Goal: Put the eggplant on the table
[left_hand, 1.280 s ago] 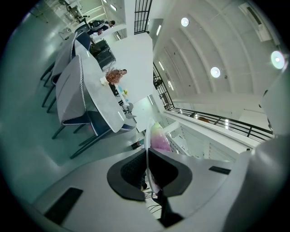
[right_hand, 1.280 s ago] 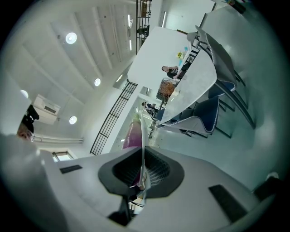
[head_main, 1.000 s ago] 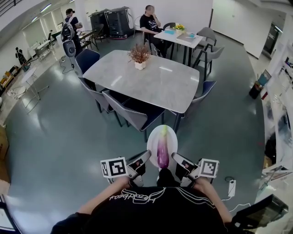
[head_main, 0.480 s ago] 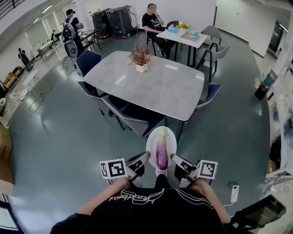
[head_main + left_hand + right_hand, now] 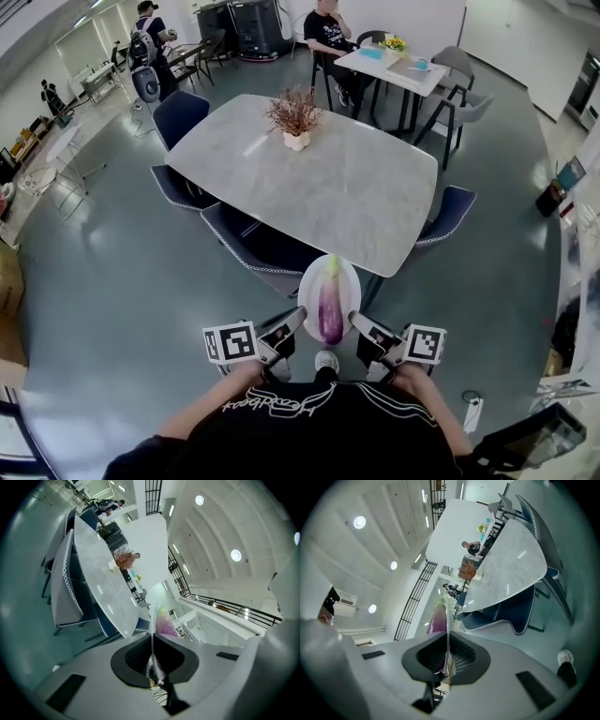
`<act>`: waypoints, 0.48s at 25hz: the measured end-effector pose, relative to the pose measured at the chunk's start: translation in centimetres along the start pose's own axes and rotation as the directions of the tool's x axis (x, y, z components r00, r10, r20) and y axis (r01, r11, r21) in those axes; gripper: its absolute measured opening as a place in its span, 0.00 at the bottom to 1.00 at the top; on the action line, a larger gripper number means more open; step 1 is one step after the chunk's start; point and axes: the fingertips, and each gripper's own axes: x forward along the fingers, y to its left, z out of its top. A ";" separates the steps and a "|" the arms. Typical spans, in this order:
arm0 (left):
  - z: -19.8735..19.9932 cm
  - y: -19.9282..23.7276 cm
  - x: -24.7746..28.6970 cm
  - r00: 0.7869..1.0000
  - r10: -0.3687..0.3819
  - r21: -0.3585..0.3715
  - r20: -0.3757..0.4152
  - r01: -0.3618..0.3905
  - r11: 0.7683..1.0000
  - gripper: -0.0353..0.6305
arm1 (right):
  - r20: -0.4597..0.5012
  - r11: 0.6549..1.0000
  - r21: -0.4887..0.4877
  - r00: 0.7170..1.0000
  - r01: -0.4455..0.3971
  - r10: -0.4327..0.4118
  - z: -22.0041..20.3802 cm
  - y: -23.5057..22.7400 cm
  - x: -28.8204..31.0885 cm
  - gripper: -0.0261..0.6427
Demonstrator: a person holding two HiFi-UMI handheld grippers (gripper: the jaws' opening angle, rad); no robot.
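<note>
Eggplant (image 5: 331, 305) lies along a plate (image 5: 307, 284), held level because the left gripper (image 5: 296, 322) pinches its rim at 8 o'clock and the right gripper (image 5: 360, 324) at 4. The table (image 5: 319, 178) lies at 12 o'clock.

In the head view the plate (image 5: 307, 289) covers a stretch of the grey table's (image 5: 356, 197) near edge, close to its near right corner. The plate's own near rim is lost where the left gripper (image 5: 296, 323) and right gripper (image 5: 359, 325) clamp it. The chair (image 5: 258, 246) at that edge runs under the top, so the front of its seat is hidden. Things on the small table (image 5: 375, 67) beyond the far right corner are too small to name. In the left gripper view the plate (image 5: 151, 630) is only a thin edge-on line. There the eggplant (image 5: 165, 624) peeks above the pads with its lower body hidden. The right gripper view shows the plate (image 5: 448, 620) and eggplant (image 5: 437, 618) likewise.
</note>
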 end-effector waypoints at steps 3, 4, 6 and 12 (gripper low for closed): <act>2.6 0.9 2.7 1.000 0.002 -0.010 0.006 -0.002 1.000 0.09 | -0.008 1.000 0.006 1.000 0.016 -0.016 3.2 -1.3 1.6 0.07; 3.3 1.2 3.5 1.000 0.002 -0.015 0.008 -0.002 1.000 0.09 | -0.011 1.000 0.007 1.000 0.019 -0.019 4.2 -1.7 2.0 0.07; 4.4 1.6 5.0 1.000 0.001 -0.025 0.012 -0.001 1.000 0.09 | -0.017 1.000 0.004 1.000 0.017 -0.016 6.1 -2.2 2.7 0.07; 8.0 2.3 9.7 1.000 0.007 -0.017 0.019 -0.007 1.000 0.09 | -0.017 1.000 0.005 1.000 0.009 -0.008 11.5 -4.1 4.2 0.07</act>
